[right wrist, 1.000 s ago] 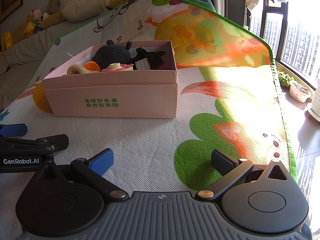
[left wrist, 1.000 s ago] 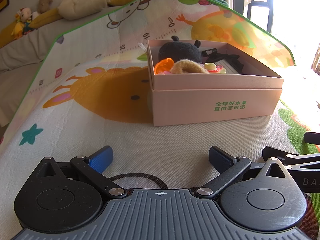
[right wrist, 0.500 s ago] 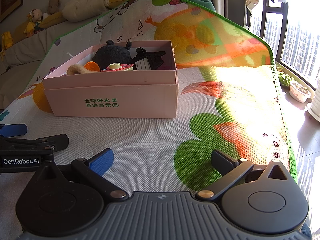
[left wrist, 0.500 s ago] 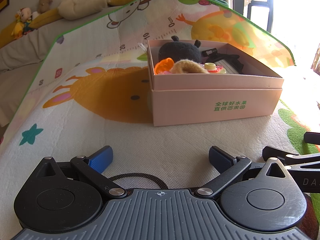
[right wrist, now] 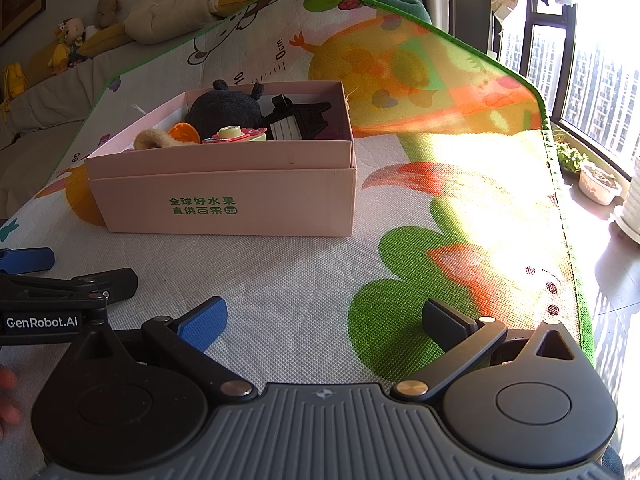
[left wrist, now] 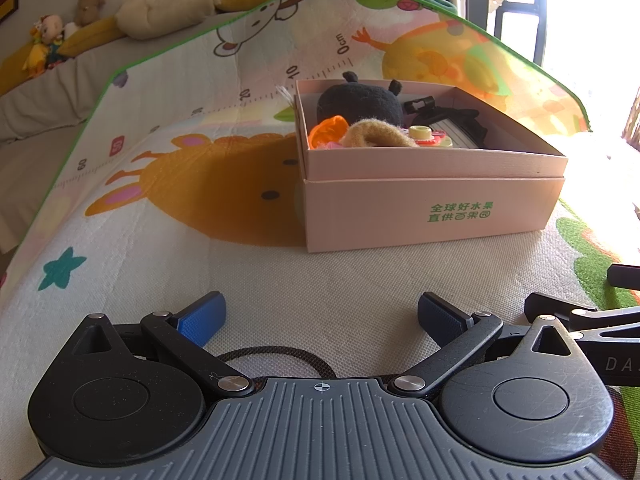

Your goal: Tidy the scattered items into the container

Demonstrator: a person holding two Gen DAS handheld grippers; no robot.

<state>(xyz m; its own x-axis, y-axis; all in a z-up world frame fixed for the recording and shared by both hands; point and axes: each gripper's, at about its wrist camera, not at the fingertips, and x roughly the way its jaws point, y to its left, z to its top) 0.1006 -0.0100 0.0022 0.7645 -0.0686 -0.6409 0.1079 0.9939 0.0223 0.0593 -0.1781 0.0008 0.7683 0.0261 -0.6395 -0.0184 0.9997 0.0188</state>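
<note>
Both tools, left tool [left wrist: 320, 312] and right tool [right wrist: 322, 318], rest spread and empty on the play mat [right wrist: 304, 280]; the pink box [right wrist: 240, 196] at 11 o'clock already holds the toys, suggesting tidying is essentially finished.

left gripper [left wrist: 320, 316] jaws wide apart, right gripper [right wrist: 322, 320] likewise, side by side, both empty

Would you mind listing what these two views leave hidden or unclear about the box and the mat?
- Box bottom: both views, hidden by its front wall and the piled toys.
- Black clip: right view, partly behind the black plush; its shape is unclear.
- Dark cord loop: left view, cut off by the left gripper body.
- Mat near the right gripper: its body covers it.
- Mat's right side: left view, washed out by sunlight.
</note>
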